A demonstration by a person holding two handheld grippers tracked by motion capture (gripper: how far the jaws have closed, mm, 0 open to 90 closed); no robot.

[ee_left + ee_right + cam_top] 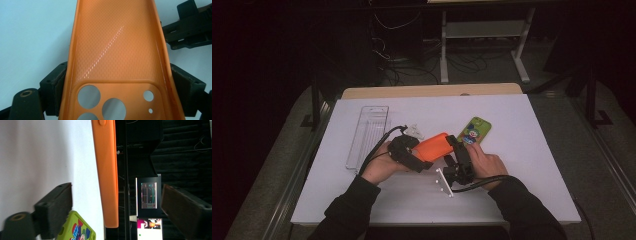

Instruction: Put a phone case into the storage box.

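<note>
The orange phone case [432, 146] is off the desk [532, 150], clamped at its camera-hole end between the jaws of the left tongs [419, 160]; in the left gripper view the 2 pads press on both side walls of the empty shell [115, 50]. Its free end reaches toward the right tongs [455, 145], whose jaws stand apart: in the right gripper view the case's edge [106, 175] sits in the gap between the pads, touching neither.

So the lifting looks done, and a second grip on the free end seems to be the step in hand.

Just beyond the right tongs lies a green phone [474, 131] with a cartoon on it, flat on the desk. Presumably the case is meant for it; that fitting is not yet begun. Past the left tongs, well apart, lies a clear plastic tray [368, 135].
</note>
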